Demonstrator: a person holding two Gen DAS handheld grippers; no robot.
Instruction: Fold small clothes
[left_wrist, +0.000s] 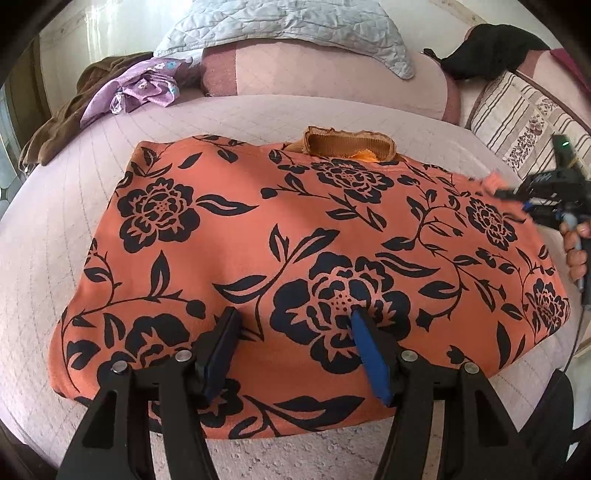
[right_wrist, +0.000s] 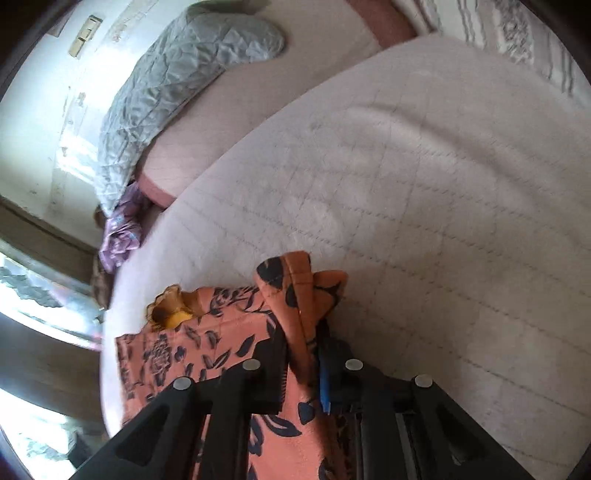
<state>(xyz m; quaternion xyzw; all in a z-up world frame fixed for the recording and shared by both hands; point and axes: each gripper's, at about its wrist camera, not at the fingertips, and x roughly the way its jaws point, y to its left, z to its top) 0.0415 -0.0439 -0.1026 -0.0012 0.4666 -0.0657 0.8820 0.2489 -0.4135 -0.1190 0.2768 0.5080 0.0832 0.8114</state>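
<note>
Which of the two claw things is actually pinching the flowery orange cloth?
The right gripper: a bunched corner of the orange floral garment is clamped between its fingers. The left gripper is open, jaws spread above the flat cloth.

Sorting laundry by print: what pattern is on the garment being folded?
Orange garment with black flowers and leafy vines; clearest in the left wrist view.

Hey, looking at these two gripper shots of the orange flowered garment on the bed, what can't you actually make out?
- Orange flowered garment, left wrist view: near hem hidden behind the open left hand-held gripper.
- Same garment, right wrist view: the pinched part inside the right hand-held gripper is covered by its fingers.
- Black item, left wrist view: too dark to identify.
- Striped pillow, right wrist view: blurred, cut off by the edge.
</note>
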